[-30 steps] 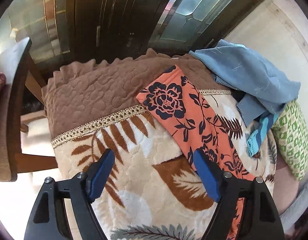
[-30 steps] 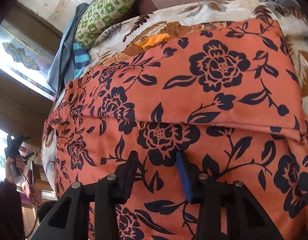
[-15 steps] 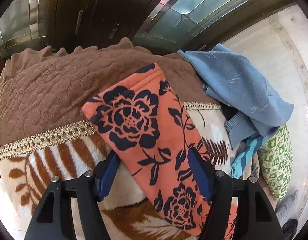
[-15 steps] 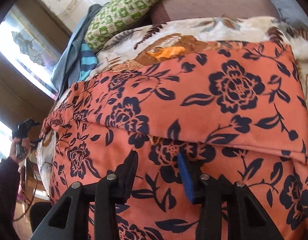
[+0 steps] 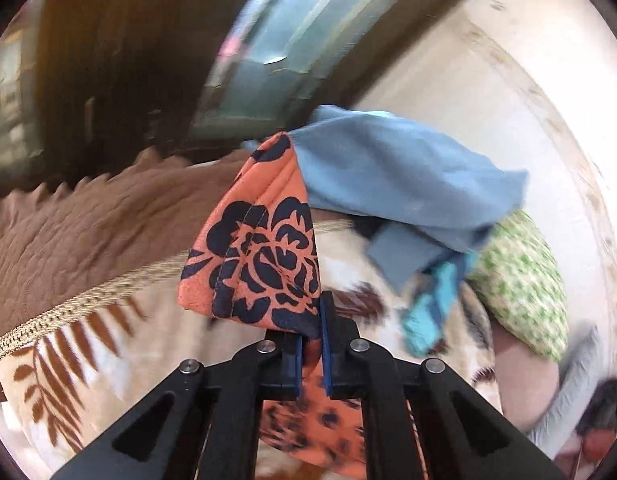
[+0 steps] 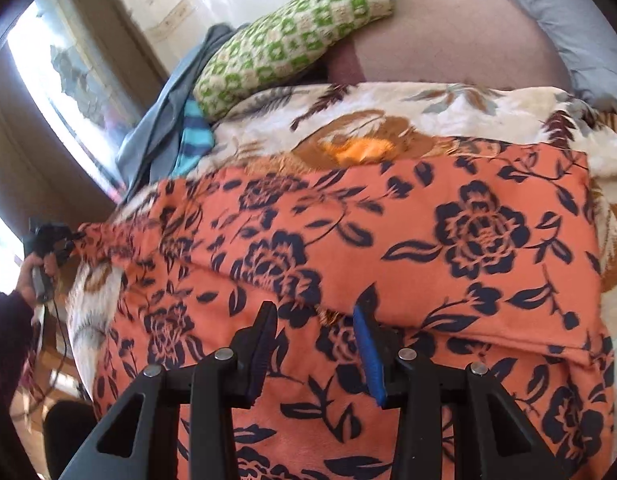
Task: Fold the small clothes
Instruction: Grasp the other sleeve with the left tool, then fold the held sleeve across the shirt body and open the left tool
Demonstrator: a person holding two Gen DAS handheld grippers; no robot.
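An orange garment with dark blue flowers (image 6: pixel 388 240) lies spread over a leaf-print blanket (image 6: pixel 408 108). My left gripper (image 5: pixel 313 328) is shut on one narrow end of it (image 5: pixel 264 248), which stands lifted and folded above the blanket. In the right wrist view that gripper (image 6: pixel 48 236) shows far left, held by a hand (image 6: pixel 30 280), pulling the end up. My right gripper (image 6: pixel 314 312) hovers over the garment's wide part, its jaws closing slightly. A fold edge lies between the fingers, and the pads do not press on it.
A blue sweater (image 5: pixel 396 176) and a teal striped cloth (image 5: pixel 432 312) lie at the blanket's far side beside a green patterned pillow (image 5: pixel 524 280). A brown quilted cover (image 5: pixel 88 232) with gold trim hangs over the edge. Dark doors and glass panes stand behind.
My left gripper closed on the garment's narrow end and lifted it off the blanket. The right gripper rose a little over the wide part.
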